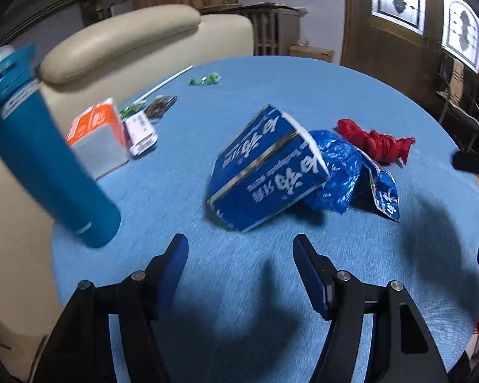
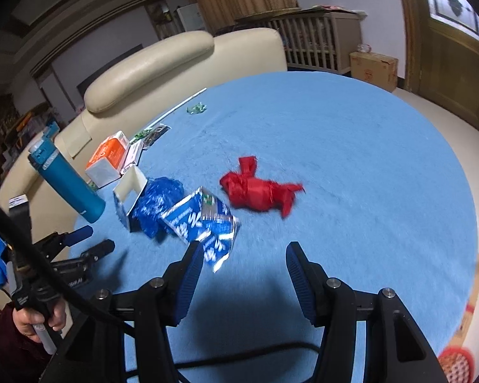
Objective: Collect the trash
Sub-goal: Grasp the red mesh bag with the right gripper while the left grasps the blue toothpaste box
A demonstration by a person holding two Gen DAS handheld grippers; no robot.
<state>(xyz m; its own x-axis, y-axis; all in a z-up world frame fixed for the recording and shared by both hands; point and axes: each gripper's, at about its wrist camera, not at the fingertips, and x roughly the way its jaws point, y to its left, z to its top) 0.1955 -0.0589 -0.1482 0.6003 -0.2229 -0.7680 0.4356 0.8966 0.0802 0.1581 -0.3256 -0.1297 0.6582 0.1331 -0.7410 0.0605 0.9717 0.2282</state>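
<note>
Both tongs, left [image 1: 239, 255] and right [image 2: 242, 261], hang spread and empty above the blue counter [image 2: 367, 146]. At twelve o'clock of the left pair lies the crushed blue carton [image 1: 265, 166] — light, springy card, probably best pinched across a flattened edge — with the soft red wad [image 1: 373, 140] at its two o'clock.

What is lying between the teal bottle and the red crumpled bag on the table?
In the right wrist view, between the teal bottle and the red crumpled bag lie the blue carton, a blue crumpled bag and a torn blue wrapper.
</note>
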